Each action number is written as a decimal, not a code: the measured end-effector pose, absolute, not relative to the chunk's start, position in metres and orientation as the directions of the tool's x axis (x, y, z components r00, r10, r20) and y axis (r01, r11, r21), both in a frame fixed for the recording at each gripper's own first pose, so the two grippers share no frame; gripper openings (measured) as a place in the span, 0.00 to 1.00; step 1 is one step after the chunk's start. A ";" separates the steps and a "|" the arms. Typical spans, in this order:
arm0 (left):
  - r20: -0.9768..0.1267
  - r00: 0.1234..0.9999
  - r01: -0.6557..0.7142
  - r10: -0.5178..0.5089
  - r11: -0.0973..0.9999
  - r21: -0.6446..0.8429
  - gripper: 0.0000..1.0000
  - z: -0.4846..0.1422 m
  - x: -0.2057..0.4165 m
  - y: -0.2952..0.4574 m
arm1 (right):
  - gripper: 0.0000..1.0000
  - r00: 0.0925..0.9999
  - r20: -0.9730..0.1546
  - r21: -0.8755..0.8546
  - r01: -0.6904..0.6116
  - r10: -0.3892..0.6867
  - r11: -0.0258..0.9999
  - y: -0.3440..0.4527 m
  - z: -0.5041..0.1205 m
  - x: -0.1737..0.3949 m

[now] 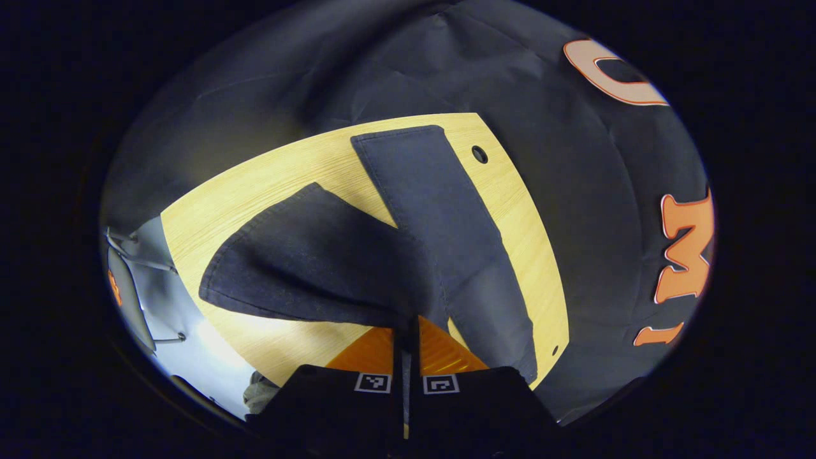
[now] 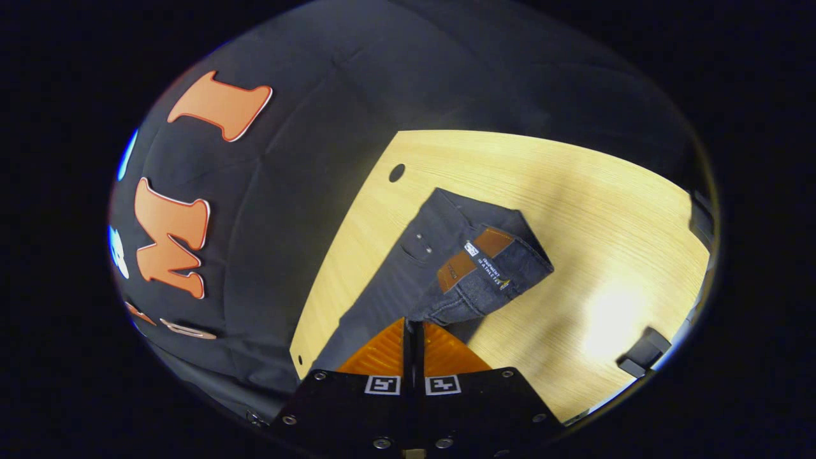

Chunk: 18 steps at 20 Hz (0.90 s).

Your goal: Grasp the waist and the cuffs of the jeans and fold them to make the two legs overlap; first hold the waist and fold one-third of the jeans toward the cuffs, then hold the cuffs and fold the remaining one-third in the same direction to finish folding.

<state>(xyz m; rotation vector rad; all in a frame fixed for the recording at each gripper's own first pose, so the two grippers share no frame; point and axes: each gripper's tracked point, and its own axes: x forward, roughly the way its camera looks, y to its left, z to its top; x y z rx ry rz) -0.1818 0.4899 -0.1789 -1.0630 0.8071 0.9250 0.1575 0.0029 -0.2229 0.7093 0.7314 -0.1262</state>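
- In the left gripper view, my left hand-held gripper sits at 6 o'clock, its two fingers pressed together on a fold of the dark jeans.
- From that pinch, one leg is lifted and fans out toward 9 o'clock; its hemmed cuff hangs above the desk.
- The other leg lies flat on the light wooden desk, running up toward 12 o'clock, where its cuff ends near the far edge.
- A small round hole in the desk sits just beside that far cuff, at about 1 o'clock.
- In the right gripper view, my right hand-held gripper is also at 6 o'clock, fingers closed on the denim.
- The waist is turned over at centre, showing a brown patch and a label, with denim stretching from it toward 7 o'clock.
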 end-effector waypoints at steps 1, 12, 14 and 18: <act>-0.893 0.392 -0.914 0.219 0.200 -0.352 0.04 -0.179 -0.174 0.494 | 0.00 0.745 -0.653 0.547 0.341 0.135 0.764 0.006 -0.223 0.167; -0.926 0.340 -0.922 0.163 0.253 -0.294 0.04 -0.207 -0.054 0.561 | 0.00 0.751 -0.654 0.537 0.374 0.092 0.756 0.012 -0.225 0.269; -0.928 0.337 -0.918 0.158 0.273 -0.286 0.04 -0.215 -0.029 0.570 | 0.00 0.744 -0.663 0.533 0.386 0.088 0.753 0.011 -0.231 0.287; -0.929 0.339 -0.905 0.149 0.321 -0.279 0.04 -0.231 0.013 0.585 | 0.00 0.732 -0.678 0.509 0.396 0.072 0.764 0.019 -0.250 0.327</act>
